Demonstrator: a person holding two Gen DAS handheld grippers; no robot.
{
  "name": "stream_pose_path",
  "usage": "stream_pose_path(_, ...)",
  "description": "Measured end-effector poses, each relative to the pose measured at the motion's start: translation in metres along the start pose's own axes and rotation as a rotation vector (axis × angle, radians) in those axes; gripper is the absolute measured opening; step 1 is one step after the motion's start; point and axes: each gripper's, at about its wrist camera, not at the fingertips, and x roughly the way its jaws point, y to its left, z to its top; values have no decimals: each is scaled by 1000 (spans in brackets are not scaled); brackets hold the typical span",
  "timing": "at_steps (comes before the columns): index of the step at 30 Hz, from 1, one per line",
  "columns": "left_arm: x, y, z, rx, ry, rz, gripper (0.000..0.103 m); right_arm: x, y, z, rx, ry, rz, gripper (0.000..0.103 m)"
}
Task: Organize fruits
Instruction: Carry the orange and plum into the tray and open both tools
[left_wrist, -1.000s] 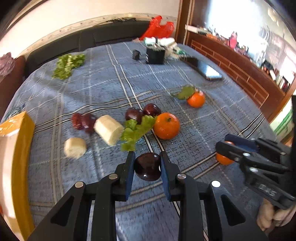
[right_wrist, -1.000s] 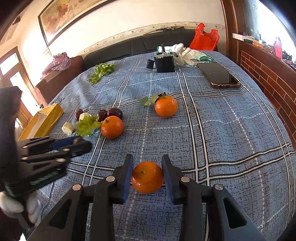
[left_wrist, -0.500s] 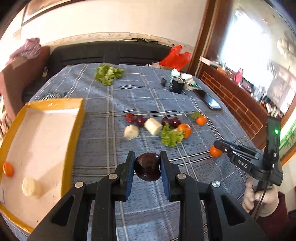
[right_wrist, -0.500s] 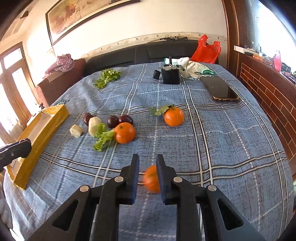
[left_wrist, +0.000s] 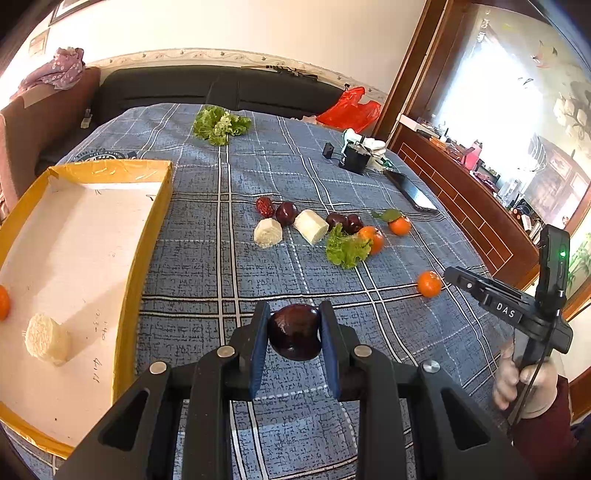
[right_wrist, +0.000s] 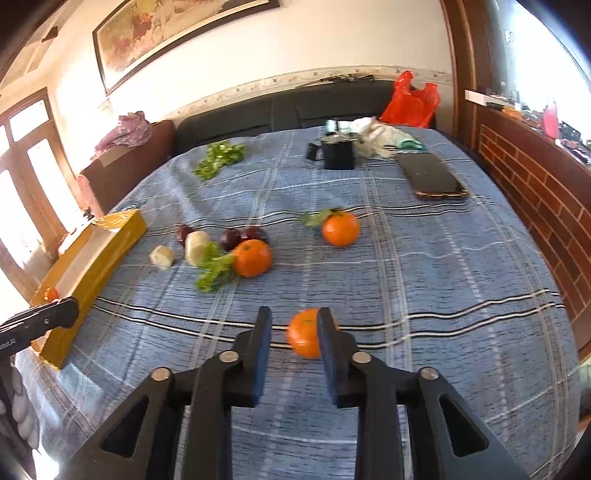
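Your left gripper (left_wrist: 294, 328) now holds the plum (left_wrist: 294, 331) clamped, tray (left_wrist: 151, 236) at 9 o'clock. Right gripper (right_wrist: 294, 334) jaws are opening; the orange (right_wrist: 304, 333) has slipped against the right pad — regrip.

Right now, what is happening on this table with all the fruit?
A person holds a claw in each hand and sorts fruit into a yellow box. The left claw grips a dark plum. The right claw is opening; a small orange sits against only one of its fingers, loose. One orange and a white chunk already lie in the box. More plums, oranges and lettuce wait on the blue cloth.
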Motion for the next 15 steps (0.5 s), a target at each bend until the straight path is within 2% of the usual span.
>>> stream_pose_path(5, 7, -2, -1, -3, 13, 14, 26, 6, -18, -2, 55, 35, 5, 36)
stream_pose_path(10, 6, -6, -2, 3, 11, 22, 26, 23, 3, 3, -6, 69, 23, 37)
stream_pose_path(13, 1, -1, -2, -13, 4, 29, 26, 34, 16, 5, -47, 76, -5, 45)
stream_pose_path(15, -4, 3, -2, -29, -1, 35, 26, 40, 20, 4, -65, 105, -30, 43)
